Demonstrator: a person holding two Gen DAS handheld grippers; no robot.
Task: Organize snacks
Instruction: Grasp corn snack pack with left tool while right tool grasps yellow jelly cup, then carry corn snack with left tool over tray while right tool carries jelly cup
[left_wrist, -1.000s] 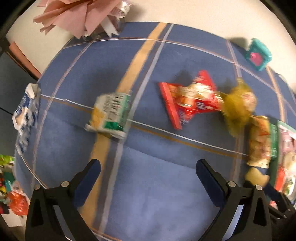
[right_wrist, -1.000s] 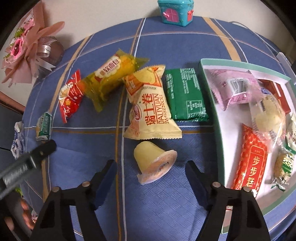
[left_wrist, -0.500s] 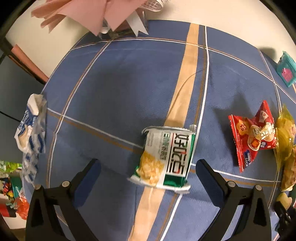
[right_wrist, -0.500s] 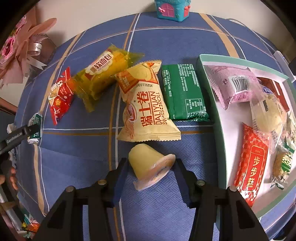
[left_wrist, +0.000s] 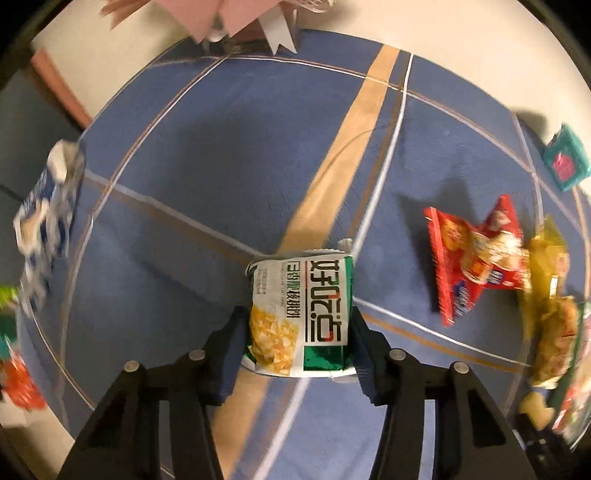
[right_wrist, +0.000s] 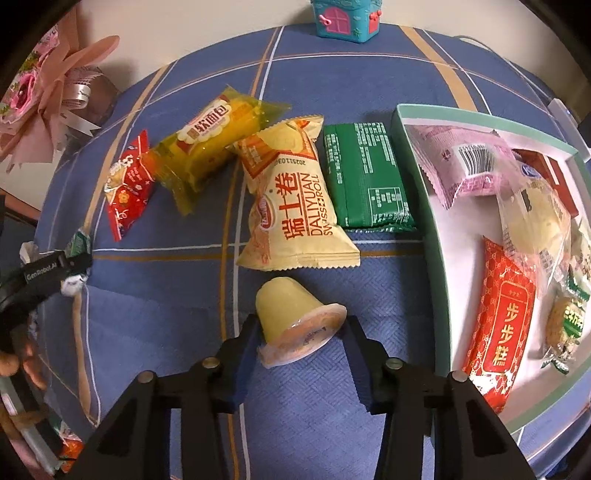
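Snacks mid-pickup: left gripper (left_wrist: 297, 332) fingers pinch a green packet (left_wrist: 301, 314); right gripper (right_wrist: 299, 332) fingers bracket a tilted jelly cup (right_wrist: 295, 321), contact unclear. Its taper may squirt free.

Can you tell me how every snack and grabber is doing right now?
left gripper: shut on the green-white snack pack
green-white snack pack: gripped
right gripper: shut on the jelly cup
jelly cup: tipped over, sealed
Swiss roll bag: lying flat, sealed
green pack: lying flat, label down
box: open, holding snacks
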